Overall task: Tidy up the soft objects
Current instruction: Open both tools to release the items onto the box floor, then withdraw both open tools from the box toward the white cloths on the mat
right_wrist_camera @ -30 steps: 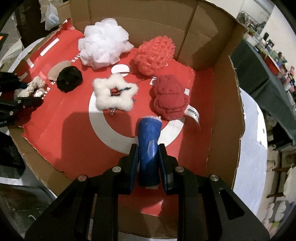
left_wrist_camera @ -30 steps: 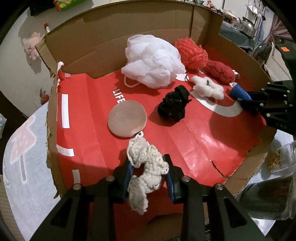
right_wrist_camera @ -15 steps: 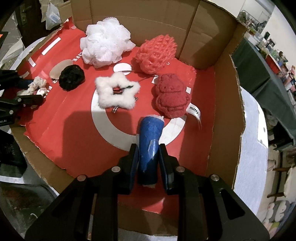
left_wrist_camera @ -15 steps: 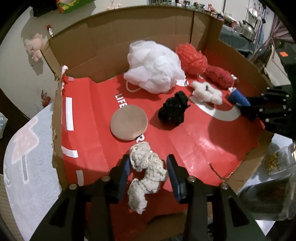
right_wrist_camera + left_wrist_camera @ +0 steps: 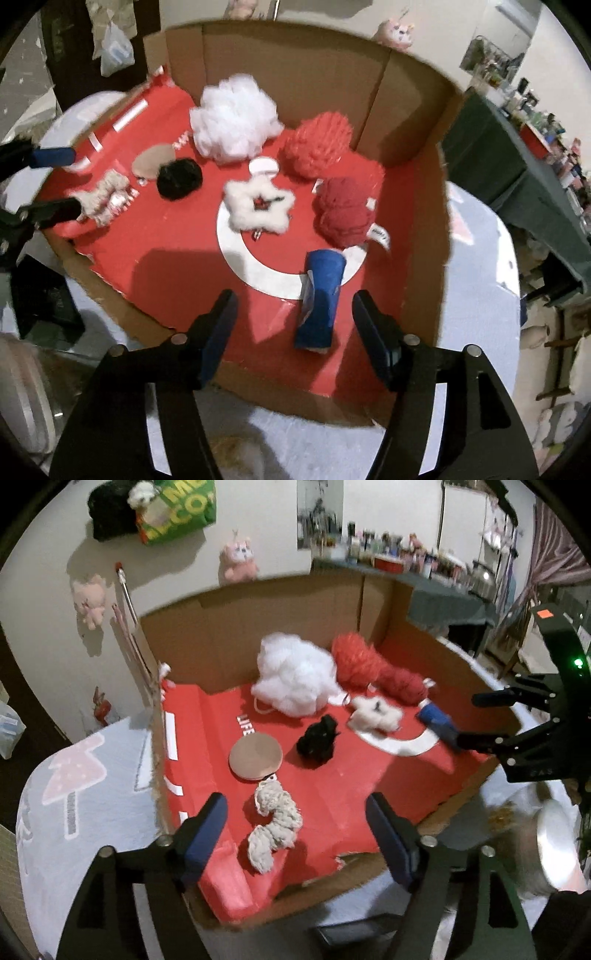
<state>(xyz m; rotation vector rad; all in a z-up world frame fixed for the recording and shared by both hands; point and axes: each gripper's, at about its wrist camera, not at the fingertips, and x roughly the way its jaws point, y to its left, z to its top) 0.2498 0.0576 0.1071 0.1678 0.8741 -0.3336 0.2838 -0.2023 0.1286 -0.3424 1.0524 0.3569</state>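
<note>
Two grippers: both with jaws spread wide, pinching nothing.
Left gripper [image 5: 295, 823]: at the box's near edge, 6 o'clock in its own view; the cream scrunchie [image 5: 275, 825] lies loose on the red floor between the fingers, touching neither.
Right gripper [image 5: 291, 328]: also at 6 o'clock of its view; the blue roll [image 5: 319, 302] lies free between the fingers (its far end points toward 12 o'clock).
Cardboard box [image 5: 295, 70]: open on the near side, red printed floor with a white ring, on a table under a pale cloth.
Tan round pad [image 5: 255, 755]: flat, just beyond the scrunchie at 12 o'clock.
Black scrunchie [image 5: 318, 738]: just beside the pad at 3 o'clock.
White fluffy star [image 5: 260, 208]: on the white ring, mid-floor.
Dark red plush [image 5: 343, 216]: near the star at 3 o'clock, just beyond the roll.
White mesh puff [image 5: 234, 118]: far, near the back wall.
Red knitted ball [image 5: 319, 144]: beside the puff at 3 o'clock, near the back corner.
</note>
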